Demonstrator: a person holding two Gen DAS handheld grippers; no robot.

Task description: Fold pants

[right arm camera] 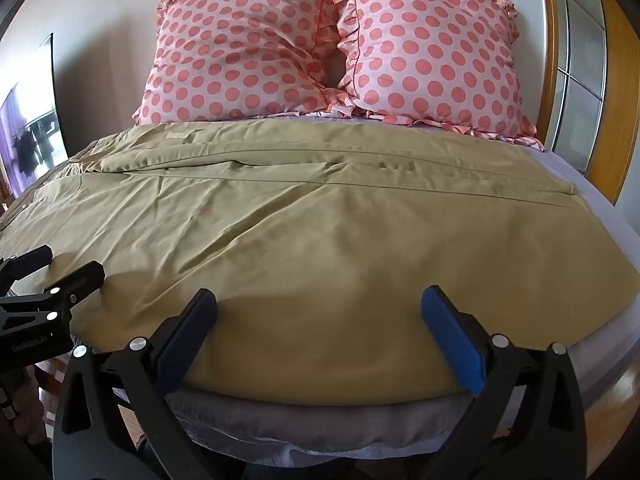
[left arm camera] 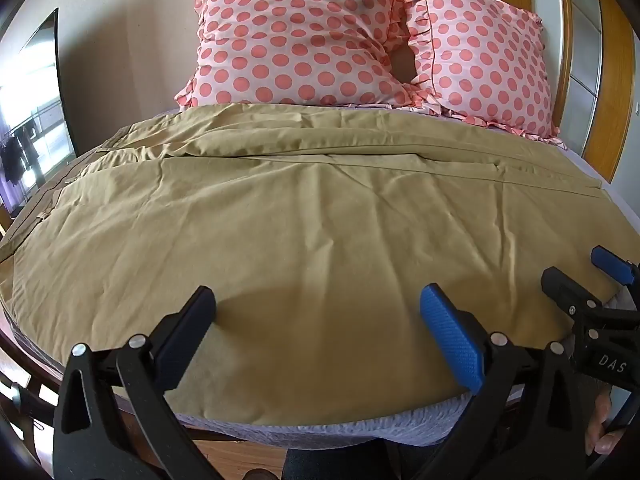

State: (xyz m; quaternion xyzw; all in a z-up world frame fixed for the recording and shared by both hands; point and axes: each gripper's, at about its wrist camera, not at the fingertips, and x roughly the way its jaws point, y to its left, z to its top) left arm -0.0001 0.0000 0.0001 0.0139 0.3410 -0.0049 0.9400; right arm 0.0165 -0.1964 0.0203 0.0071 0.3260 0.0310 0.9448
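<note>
Both grippers, left (left arm camera: pixel 318 320) and right (right arm camera: pixel 319 320), are hovering agape over khaki pants (left arm camera: pixel 300 220) (spread flat); next, pinching the near edge.

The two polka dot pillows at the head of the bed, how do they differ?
The left pillow looks wider and slumps toward the middle; the right pillow looks squarer and stands more upright. The right pillow's ruffled edge overlaps the left pillow's inner side. Both are pink with coral dots and ruffled trim, behind the tan pants.

Khaki pants (left arm camera: pixel 304 216), pink coral-dotted pillows (left arm camera: pixel 296 36), lavender sheet (right arm camera: pixel 568 172)
</note>
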